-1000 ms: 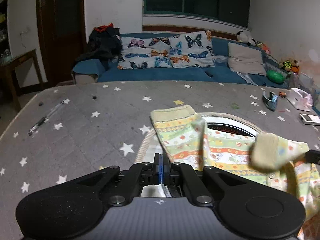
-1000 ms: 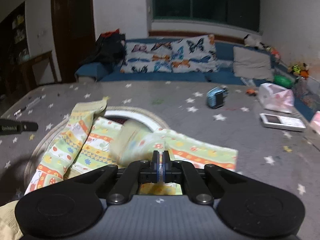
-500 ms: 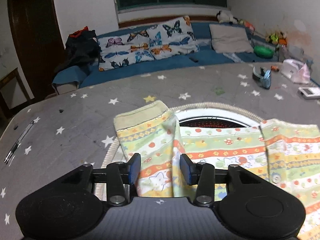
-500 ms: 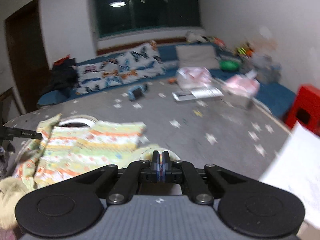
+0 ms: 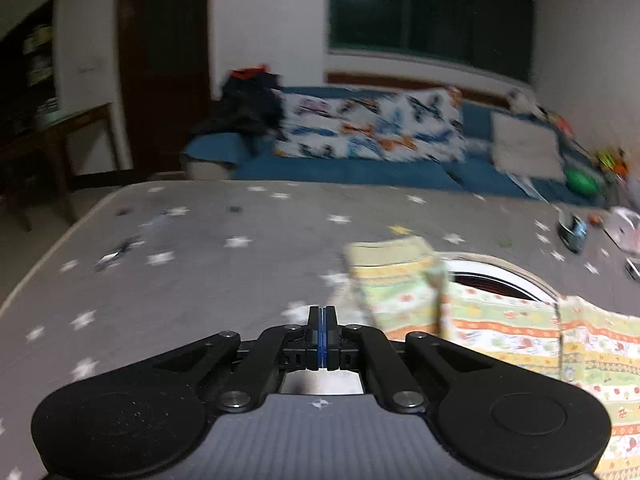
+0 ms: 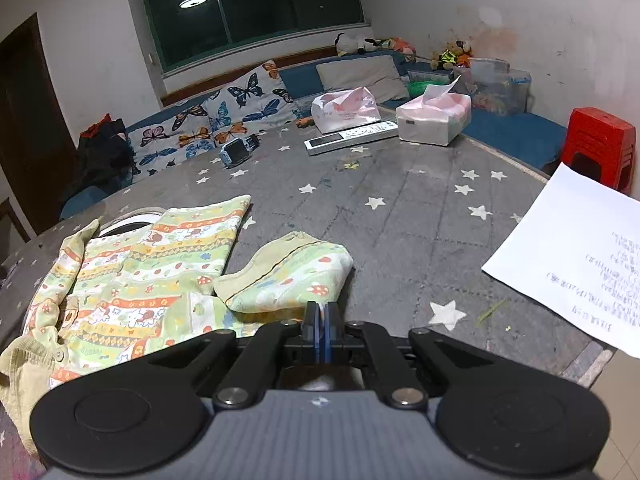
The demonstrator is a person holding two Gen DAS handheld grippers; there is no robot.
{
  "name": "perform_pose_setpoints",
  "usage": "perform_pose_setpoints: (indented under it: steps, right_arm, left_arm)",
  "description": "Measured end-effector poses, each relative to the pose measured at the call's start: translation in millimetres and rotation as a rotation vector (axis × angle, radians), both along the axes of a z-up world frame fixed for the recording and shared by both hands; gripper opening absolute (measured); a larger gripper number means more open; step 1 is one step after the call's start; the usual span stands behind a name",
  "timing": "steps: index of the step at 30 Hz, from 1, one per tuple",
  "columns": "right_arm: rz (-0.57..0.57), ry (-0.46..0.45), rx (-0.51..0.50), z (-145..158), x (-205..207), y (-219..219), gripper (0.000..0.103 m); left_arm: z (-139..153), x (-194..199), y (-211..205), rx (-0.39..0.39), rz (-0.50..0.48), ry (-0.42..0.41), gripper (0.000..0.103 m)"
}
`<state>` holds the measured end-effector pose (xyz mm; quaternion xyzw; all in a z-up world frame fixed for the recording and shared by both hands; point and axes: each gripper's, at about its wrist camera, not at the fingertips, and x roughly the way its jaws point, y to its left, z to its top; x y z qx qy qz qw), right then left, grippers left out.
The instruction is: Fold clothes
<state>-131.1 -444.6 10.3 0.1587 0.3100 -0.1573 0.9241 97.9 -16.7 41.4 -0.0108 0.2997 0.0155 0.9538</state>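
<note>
A small green and yellow patterned garment (image 6: 152, 272) lies spread on the grey star-print table (image 6: 400, 216). One sleeve (image 6: 292, 276) is folded over at its right side. My right gripper (image 6: 321, 312) is shut, just in front of that sleeve's near edge; I cannot tell if cloth is pinched. In the left wrist view the garment (image 5: 500, 328) lies to the right. My left gripper (image 5: 321, 322) is shut and empty, over bare table left of the garment.
A white sheet of paper (image 6: 572, 256) lies at the table's right edge. A remote (image 6: 352, 138), tissue box (image 6: 434, 118), pink bag (image 6: 344, 108) and blue watch (image 6: 238, 152) sit at the back. A round white-rimmed object (image 5: 496, 276) lies under the garment. A red stool (image 6: 600, 144) stands right.
My left gripper let go of the garment, shut, and swung left over bare table. My right gripper stayed shut and drew near the folded sleeve.
</note>
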Motion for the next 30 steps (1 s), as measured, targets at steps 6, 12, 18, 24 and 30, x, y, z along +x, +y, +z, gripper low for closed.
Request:
perform_pose_setpoints:
  steps: [6, 12, 18, 24, 30]
  right_arm:
    - [0.001, 0.011, -0.012, -4, 2, 1, 0.002]
    - [-0.021, 0.012, 0.000, -7, -1, -3, 0.002]
    - [-0.027, 0.033, -0.020, -9, -6, -3, 0.003]
    - [-0.022, 0.041, -0.016, -11, -7, -4, 0.003]
    - [-0.011, 0.045, -0.014, -12, -6, -6, 0.004]
  left_arm:
    - [-5, -23, 29, -0.046, 0.012, 0.048, 0.000]
    - [-9, -19, 3, -0.034, -0.083, 0.066, 0.004]
    - [-14, -1, -36, -0.024, -0.176, 0.080, 0.036]
    - [-25, 30, -70, -0.007, -0.239, 0.109, 0.041]
    - [-37, 59, -91, 0.012, -0.264, 0.148, 0.039]
